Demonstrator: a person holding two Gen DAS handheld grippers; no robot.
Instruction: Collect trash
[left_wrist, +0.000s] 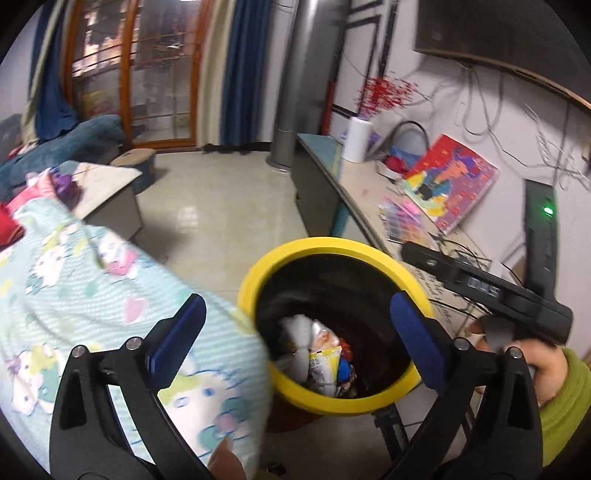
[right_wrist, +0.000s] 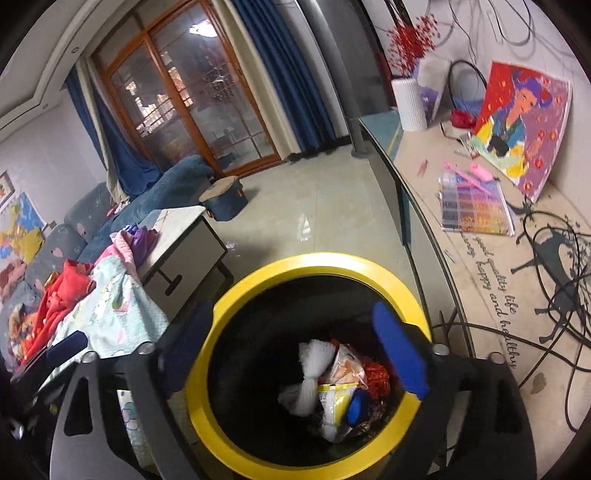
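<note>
1. Yellow-rimmed trash bin (right_wrist: 236, 295) standing on the tiled floor (right_wrist: 314, 206), between a blanket-covered surface and the long desk (right_wrist: 424, 177).
2. Holding crumpled trash (right_wrist: 332, 384) at its dark bottom: a white wad, snack wrappers, something blue.
3. Left claw (left_wrist: 299, 332) hanging over the bin's mouth, blue pads (left_wrist: 417, 343) spread wide, gripping nothing.
4. Right claw (right_wrist: 295, 347) likewise gaping above the bin, one blue pad (right_wrist: 399, 354) over the rim, empty.
5. Showing, in the left wrist view, the person's hand (left_wrist: 535, 365) in a green sleeve, gripping the right tool's handle.
6. Lying to the left: a pale printed blanket (left_wrist: 92, 280), touching the bin's side.
7. Resting on the desk: a colourful painting (right_wrist: 524, 125), a bead tray (right_wrist: 476, 206), black cables (right_wrist: 554, 288), a white vase (right_wrist: 408, 105).
</note>
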